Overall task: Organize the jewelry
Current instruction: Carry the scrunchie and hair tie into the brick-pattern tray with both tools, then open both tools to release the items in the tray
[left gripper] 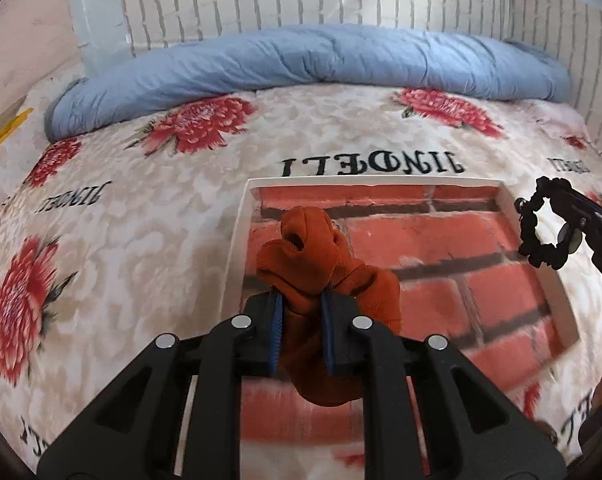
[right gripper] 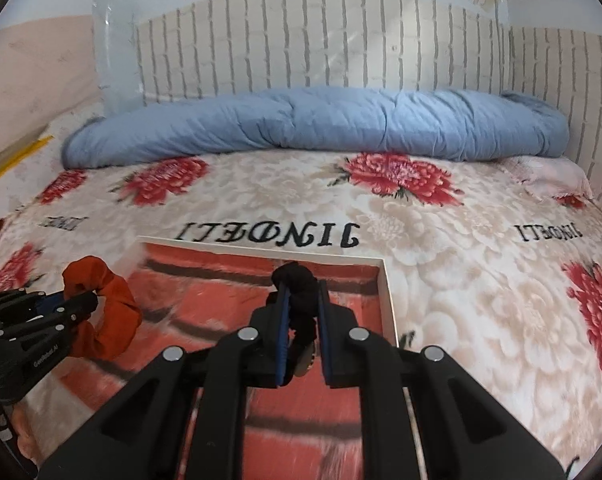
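**Both grippers loaded, scrunchies held above brick-print tray**

Left gripper [left gripper: 301, 300]: jaws drawn narrow, blue pads clamped on a rust-orange scrunchie [left gripper: 321, 276]. The fabric bunches up ahead of the fingertips and hangs in a fold beneath them. In the right wrist view the same scrunchie shows as an open loop at the left edge, pinched at its upper side, the rest drooping clear of the surface.

Right gripper [right gripper: 303, 300]: jaws likewise narrow, clamped on a black scrunchie [right gripper: 297, 288]. A knot of black fabric sticks up past the fingertips; the remainder dangles between the pads. A small roundish charm hangs from it near the pads, detail too blurred to read. In the left wrist view this scrunchie appears at the right edge as a crinkled black ring with an open centre, held at its right side.

Tray [left gripper: 243, 232]: shallow, white-walled, floor printed as red brick. It lies on a bedspread [left gripper: 121, 208] patterned with red flowers and black lettering. Both scrunchies sit over the tray area, orange toward its left side, black toward its right; neither touches the floor of the tray, as far as can be told. Tray floor is motion-blurred nearest both cameras.

Far side of bed: rolled blue quilt [right gripper: 321, 120] against a white brick-pattern wall [right gripper: 301, 40].
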Tool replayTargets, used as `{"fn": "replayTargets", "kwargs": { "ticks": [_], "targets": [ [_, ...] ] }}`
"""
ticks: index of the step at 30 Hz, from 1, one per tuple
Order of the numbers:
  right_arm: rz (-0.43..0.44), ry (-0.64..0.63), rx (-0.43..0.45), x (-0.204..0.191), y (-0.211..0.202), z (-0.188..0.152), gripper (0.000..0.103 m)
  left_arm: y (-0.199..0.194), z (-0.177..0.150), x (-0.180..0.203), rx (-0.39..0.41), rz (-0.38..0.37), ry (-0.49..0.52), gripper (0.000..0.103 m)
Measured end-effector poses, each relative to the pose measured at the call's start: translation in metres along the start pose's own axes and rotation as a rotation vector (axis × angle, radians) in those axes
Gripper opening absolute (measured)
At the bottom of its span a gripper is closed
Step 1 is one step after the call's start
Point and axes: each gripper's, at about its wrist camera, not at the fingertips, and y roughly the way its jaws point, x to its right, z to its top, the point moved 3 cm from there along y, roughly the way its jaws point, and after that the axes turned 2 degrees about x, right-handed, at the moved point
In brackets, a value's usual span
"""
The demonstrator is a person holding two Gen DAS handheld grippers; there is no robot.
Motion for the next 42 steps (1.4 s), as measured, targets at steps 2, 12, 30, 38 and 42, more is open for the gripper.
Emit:
{"fn": "replayTargets", "kwargs": {
  "ticks": [2,12,30,38,42],
  "targets": [
    [-0.001,0.005,-0.025,0.001,0.019,0.004,0.013,0.016,0.008,0.001,-0.015,0.002,-0.001,0.015],
    [-0.033,-0.029,-0.217,-0.004,0.095,0.01,0.013,0.088,0.037,0.004,-0.129,0.007,-0.009,0.015],
    [-0.064,-0.015,-0.397,0.006,0.142,-0.005,0.017,0.13,0.046,0.007,-0.238,0.033,-0.001,0.022],
    [-0.042,-0.033,-0.334,0.004,0.115,0.009,0.042,0.111,0.048,0.002,-0.218,0.023,-0.031,0.049],
    [-0.05,-0.042,-0.289,0.008,0.087,0.019,0.055,0.083,0.057,0.0,-0.163,0.018,-0.03,0.068]
  ]
}}
